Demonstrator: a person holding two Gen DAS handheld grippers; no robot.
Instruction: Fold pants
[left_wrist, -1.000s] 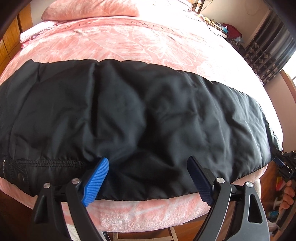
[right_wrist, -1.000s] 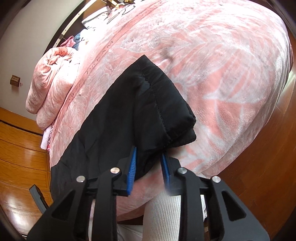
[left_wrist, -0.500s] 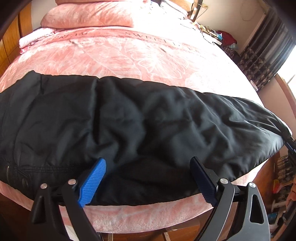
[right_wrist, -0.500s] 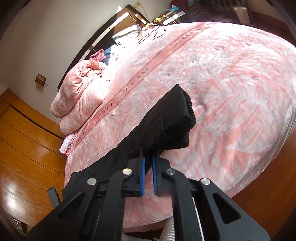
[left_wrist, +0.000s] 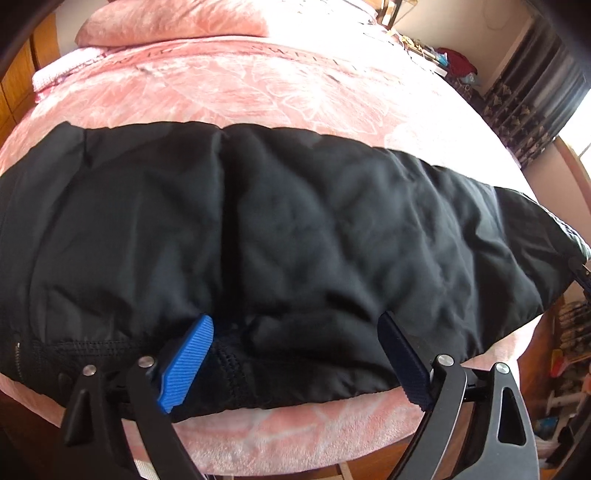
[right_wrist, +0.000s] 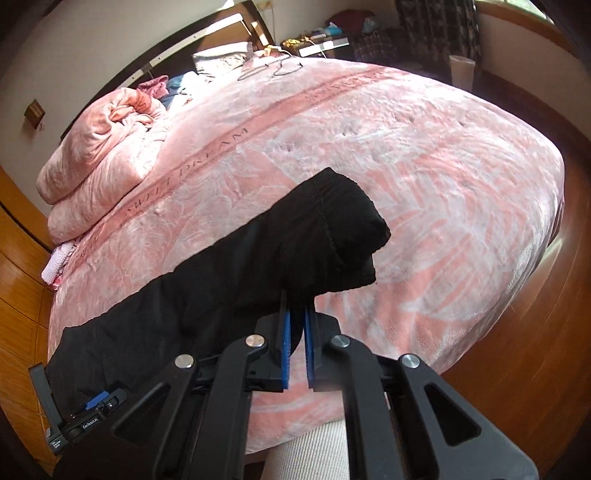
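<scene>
Here, one pair of black pants (left_wrist: 280, 236) lies stretched lengthwise across the pink blanket (left_wrist: 229, 85) on the bed, near its front edge. The left gripper (left_wrist: 295, 358) is spread wide, its two blue pads resting on the waist end without pinching it. The right gripper (right_wrist: 298, 341) is clenched on the raised cuff end (right_wrist: 332, 236); probably both stacked legs, though the layers are hard to separate. One rolled pink quilt (right_wrist: 99, 147) sits by the headboard.
</scene>
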